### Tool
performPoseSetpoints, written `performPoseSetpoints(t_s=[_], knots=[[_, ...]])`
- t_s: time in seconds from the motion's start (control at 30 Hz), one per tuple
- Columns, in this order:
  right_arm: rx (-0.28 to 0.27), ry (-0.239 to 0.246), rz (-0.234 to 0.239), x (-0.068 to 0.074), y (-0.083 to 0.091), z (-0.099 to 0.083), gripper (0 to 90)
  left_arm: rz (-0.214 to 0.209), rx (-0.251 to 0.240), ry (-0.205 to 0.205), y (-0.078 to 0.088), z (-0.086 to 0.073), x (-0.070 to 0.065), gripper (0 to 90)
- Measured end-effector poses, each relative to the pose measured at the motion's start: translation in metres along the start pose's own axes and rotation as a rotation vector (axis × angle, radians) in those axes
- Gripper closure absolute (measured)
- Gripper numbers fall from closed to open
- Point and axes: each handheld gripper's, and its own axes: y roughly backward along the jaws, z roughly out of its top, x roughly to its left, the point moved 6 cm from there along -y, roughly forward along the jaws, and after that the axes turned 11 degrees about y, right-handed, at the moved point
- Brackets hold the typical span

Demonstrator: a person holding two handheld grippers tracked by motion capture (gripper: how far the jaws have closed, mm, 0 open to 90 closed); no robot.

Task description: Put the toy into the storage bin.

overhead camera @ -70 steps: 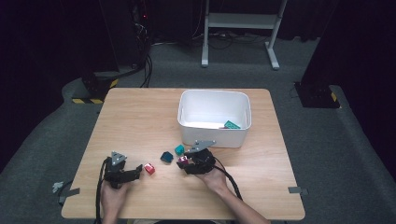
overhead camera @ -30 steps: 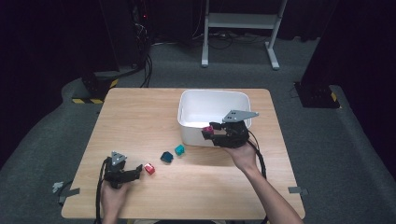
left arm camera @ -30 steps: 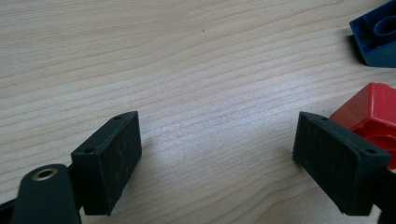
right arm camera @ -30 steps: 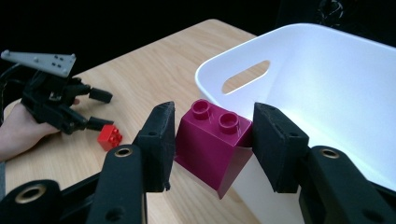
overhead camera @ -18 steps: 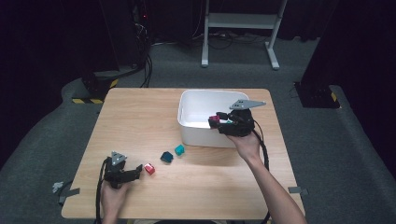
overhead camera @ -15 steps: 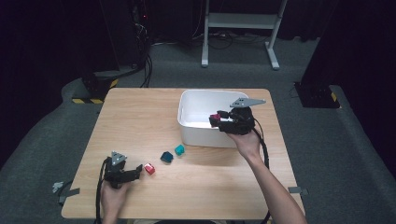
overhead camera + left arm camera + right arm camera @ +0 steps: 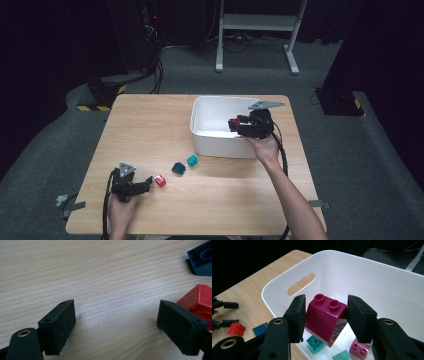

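The magenta block [image 7: 325, 317] is clamped between the jaws of the right gripper [image 7: 239, 126], and it is now held above the inside of the white bin [image 7: 215, 107]. A little over two seconds ago this gripper was down on the table [image 7: 150, 130] in front of the bin, beside the loose blocks; since then it has been lifted and carried across the near wall, and over the last half second only a small further drift toward the bin's middle is seen. In the right gripper view the block hangs slightly tilted, studs up, well clear of the bin floor, where a teal block [image 7: 316, 343] and a small magenta block [image 7: 359, 348] already lie (a green piece is partly cut off at the lower edge).

The carry is therefore judged to be nearly complete: what remains is a release over the bin, and nothing beneath the block seems to obstruct a drop.

The left gripper [image 7: 144, 183] has been kept where it was on the near left of the table. Its jaws stand apart on the wood with nothing between them, and the red block [image 7: 198, 303] lies just behind the right-hand pad, close to or touching it. A dark blue block [image 7: 201, 258] lies farther off. The red block is likely the next piece to be collected.
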Motion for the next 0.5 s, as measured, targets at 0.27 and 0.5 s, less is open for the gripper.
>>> performPoseSetpoints(t_s=[0.27,0.5], knots=[[0.016,-0.014,-0.014,-0.007,-0.003,-0.003,50.8,0.0,0.0,0.0,0.0,0.0,0.0,15.5],[0.028,-0.029,-0.021,-0.011,-0.006,-0.006,50.7,0.0,0.0,0.0,0.0,0.0,0.0,15.5]])
